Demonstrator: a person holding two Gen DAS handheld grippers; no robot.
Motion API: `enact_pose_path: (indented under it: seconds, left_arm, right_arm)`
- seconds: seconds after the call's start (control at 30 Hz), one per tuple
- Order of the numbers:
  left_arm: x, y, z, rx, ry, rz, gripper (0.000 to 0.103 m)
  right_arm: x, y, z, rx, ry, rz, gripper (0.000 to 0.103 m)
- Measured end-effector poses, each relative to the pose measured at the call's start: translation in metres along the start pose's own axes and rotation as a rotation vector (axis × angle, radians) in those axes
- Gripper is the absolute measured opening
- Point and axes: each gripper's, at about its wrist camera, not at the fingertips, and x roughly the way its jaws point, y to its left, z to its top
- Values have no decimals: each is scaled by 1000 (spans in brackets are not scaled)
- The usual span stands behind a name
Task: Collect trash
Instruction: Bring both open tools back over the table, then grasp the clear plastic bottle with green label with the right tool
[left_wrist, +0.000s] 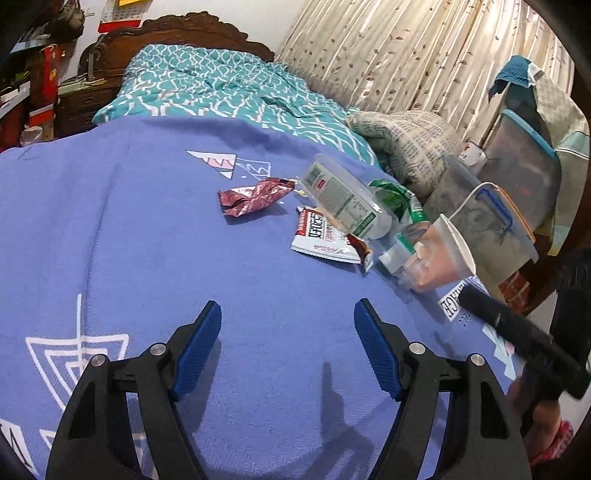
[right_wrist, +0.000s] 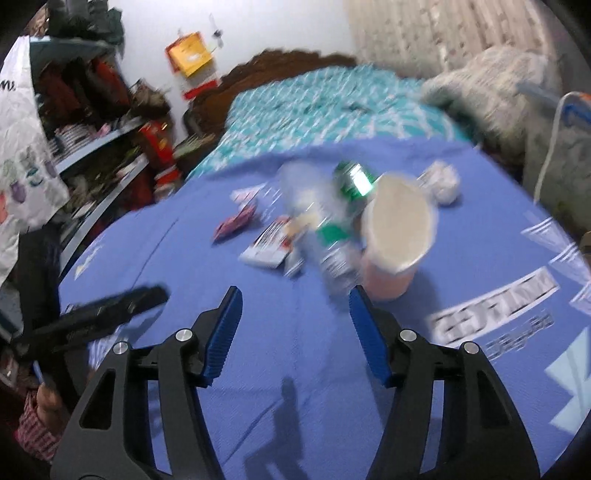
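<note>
Both tools poised over a litter pile on a blue bedspread.

The left tool (left_wrist: 288, 343) and right tool (right_wrist: 295, 328) each stand released, blue pads apart with nothing between them, above the bare blue blanket (left_wrist: 129, 229) on the bed. Landmark: the pink paper cup (left_wrist: 439, 254), lying on its side. Just beside it, on the side towards the headboard, lie a clear plastic bottle (left_wrist: 343, 199) and a green-labelled bottle (left_wrist: 395, 195). A white snack wrapper (left_wrist: 321, 236) lies partly under the clear bottle; a crumpled red wrapper (left_wrist: 251, 195) lies farther from the cup, apart from the rest.
</note>
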Motion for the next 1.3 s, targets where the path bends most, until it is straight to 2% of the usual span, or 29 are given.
enact_pose_path:
  seconds: [0.13,0.23,0.33,0.43,0.6,0.77,0.97,1.2,1.3]
  left_arm:
    - [1,-4,-2,9,-5,-16,70]
    - [1,-6,-2,12,-9,-20,70]
    - [1,-6,-3,12,-14,-22,70]
    - [1,-6,-3,11,-15,-24,70]
    - [0,-4,-3,8,-22,-31,70]
    - [-2,-2,-3,2,-31,-43,70]
    - [-3,1,-3,-8,-33,-55,70]
    - [-4,1,-3,-7,-37,-56,70]
    - [-4,1,-2,-7,-37,-55,70]
  right_arm:
    - [-13,-23,14,28,-72,-76,63]
    - [-17,-26,17,43,-79,-50,61]
    - [-7,-7,15,-39,-33,-5,60]
    - [19,11,17,-147,45,-4,60]
    - [60,16,30,-306,58,-135,60]
    - [75,25,33,-454,46,-253,60]
    - [84,34,19,-515,93,-261,60]
    - [86,25,20,-522,110,-326,61]
    - [92,31,17,-594,134,-373,61]
